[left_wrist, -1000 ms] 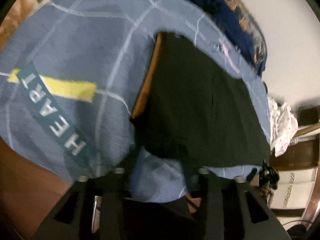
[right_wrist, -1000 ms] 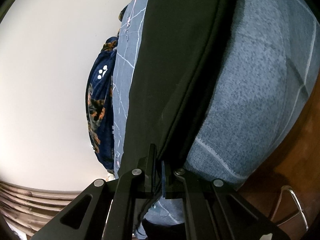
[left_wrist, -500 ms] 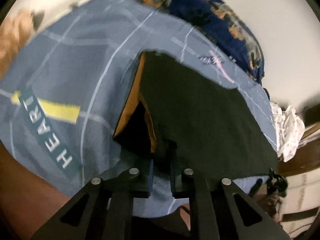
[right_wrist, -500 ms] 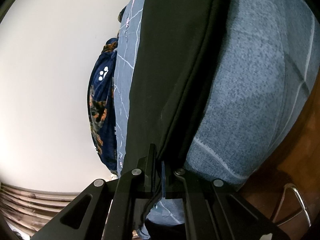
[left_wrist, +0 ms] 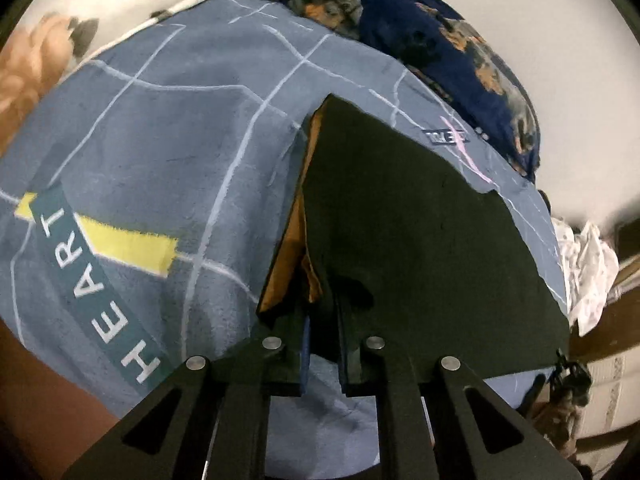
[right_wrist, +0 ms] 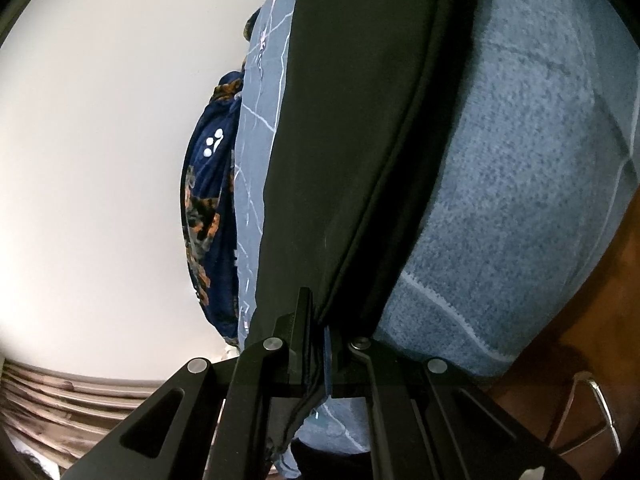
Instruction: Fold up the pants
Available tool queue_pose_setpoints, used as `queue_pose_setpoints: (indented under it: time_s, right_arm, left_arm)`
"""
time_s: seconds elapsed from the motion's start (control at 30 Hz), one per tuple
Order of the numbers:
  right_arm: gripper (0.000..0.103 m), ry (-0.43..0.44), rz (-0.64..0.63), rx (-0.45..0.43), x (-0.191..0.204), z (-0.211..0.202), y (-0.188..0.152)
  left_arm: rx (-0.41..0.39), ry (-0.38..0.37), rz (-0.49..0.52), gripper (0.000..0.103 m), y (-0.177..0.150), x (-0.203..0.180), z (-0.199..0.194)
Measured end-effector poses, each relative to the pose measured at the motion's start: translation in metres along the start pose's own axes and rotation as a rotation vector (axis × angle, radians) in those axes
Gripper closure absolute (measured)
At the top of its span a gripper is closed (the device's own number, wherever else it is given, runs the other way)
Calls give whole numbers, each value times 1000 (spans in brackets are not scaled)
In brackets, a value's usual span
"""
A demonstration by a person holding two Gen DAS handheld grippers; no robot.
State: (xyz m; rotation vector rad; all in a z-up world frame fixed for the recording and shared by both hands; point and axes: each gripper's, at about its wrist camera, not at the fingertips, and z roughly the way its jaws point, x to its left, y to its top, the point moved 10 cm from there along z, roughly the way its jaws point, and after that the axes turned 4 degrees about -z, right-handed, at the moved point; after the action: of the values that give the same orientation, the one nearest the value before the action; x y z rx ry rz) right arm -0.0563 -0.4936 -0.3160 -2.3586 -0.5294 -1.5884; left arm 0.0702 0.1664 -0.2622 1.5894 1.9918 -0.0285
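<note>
A: Start with the bed (left_wrist: 132,152). You've got the blue blanket spread over it, and the pants (left_wrist: 420,240) lie flat on top, black, with an orange lining showing at the near left edge.

B: Which way do they run from you?

A: Away from both hands. In the left view the cloth widens out ahead and to the right of your left gripper (left_wrist: 322,344); in the right view the long seamed edge of the pants (right_wrist: 360,140) runs straight up and away from your right gripper (right_wrist: 322,340). So the long axis lies forward, toward the wall.

B: And the tongs?

A: Both pressed together on cloth. Your left pinches the near corner by the orange lining, your right pinches the near end of that seamed edge.

B: Which hand is nearer?

A: Neither, I'd say; each holds a near corner, so the fold likely carries both forward together
</note>
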Motion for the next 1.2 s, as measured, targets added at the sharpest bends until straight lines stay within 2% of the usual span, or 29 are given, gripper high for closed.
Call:
queue_pose_setpoints:
  time_s: [0.13,0.27,0.33,0.4,0.47,0.5,0.57,0.63,0.73,0.8,0.87,0.93,0.97,1.03,1.07,1.13,1.2]
  right_arm:
    - [100,-7,-17,-7,1,0,-1]
    - [100,-46,-77,-10,6,1,-2]
    - [100,-26,-63,-5,4,0,-2]
    - [100,-9,-52,0,2,-1,-1]
    - [98,-1,-46,4,3,-2,-1]
    - [96,1,-43,2,3,-3,1]
    - [94,-7,-51,-9,4,-8,4]
    - [91,-6,-51,-24,4,-13,8]
    - [87,-3,-34,-63,3,-22,16]
    - [82,7,-19,-88,1,-30,22]
    - [83,-9,-11,-135,-4,-42,30]
    - [92,-37,0,-180,-11,-55,38]
    - [101,-66,1,-195,-16,-61,42]
    - [102,-95,-8,-231,-22,-75,49]
    - [101,-104,-10,-249,-22,-79,52]
    - [93,-119,-23,-307,-21,-95,60]
    - [90,-136,-29,-350,-20,-111,69]
  left_arm:
    - [2,49,101,92,-1,-12,3]
    - [-11,50,64,83,5,-1,8]
    - [-13,61,73,83,3,-4,6]
    - [-18,105,107,79,2,-8,2]
    - [-39,169,133,67,5,-9,-6]
    - [-63,201,136,64,8,-9,-11]
    - [-121,232,131,52,15,-11,-24]
    - [-175,245,131,49,20,-18,-35]
    - [-186,262,191,49,20,-36,-31]
    - [-164,288,234,49,17,-43,-19]
    - [-130,266,251,49,11,-46,-7]
    - [-121,289,262,49,7,-45,0]
    - [-117,310,271,49,6,-41,4]
    - [-100,320,265,49,4,-34,8]
    - [-100,319,261,49,3,-31,8]
    - [-122,301,249,49,5,-31,1]
    - [-183,286,251,49,11,-37,-13]
